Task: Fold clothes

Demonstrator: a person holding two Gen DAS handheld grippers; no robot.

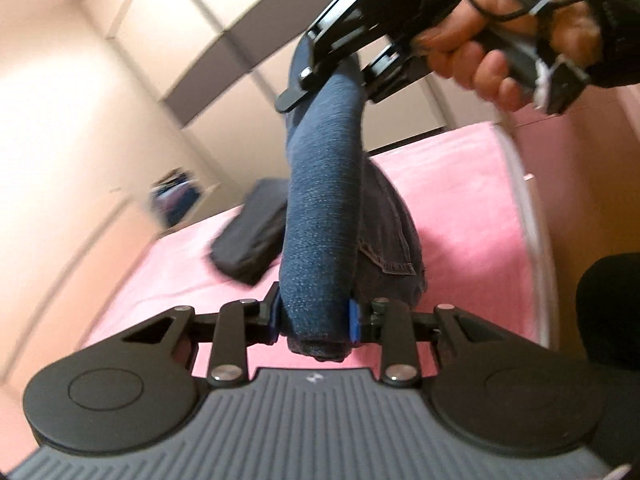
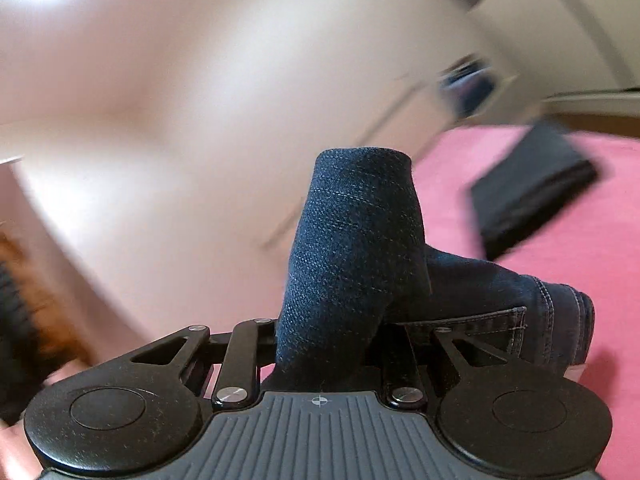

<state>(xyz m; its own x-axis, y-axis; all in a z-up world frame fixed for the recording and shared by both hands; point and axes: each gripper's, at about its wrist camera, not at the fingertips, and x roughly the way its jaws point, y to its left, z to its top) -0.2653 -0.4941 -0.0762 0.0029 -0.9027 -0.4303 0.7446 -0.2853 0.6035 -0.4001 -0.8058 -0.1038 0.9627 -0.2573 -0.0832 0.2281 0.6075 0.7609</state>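
Note:
A pair of blue jeans point(image 1: 324, 216) is held up above the pink bed point(image 1: 460, 184), stretched between both grippers. My left gripper point(image 1: 316, 316) is shut on one end of the denim, with blue pads pressing each side. The right gripper point(image 1: 336, 80) shows at the top of the left wrist view, held by a hand point(image 1: 480, 64), shut on the other end. In the right wrist view the right gripper point(image 2: 328, 344) clamps a thick fold of jeans point(image 2: 352, 248); a stitched hem point(image 2: 560, 320) hangs to the right over the bed point(image 2: 580, 264).
A dark folded garment point(image 1: 252, 236) point(image 2: 532, 196) lies on the bed. Cream wardrobe doors point(image 1: 132, 80) stand behind, with a small blurred blue item point(image 1: 176, 196) against them. A dark sleeve point(image 1: 612, 308) is at the right edge. Both views are motion-blurred.

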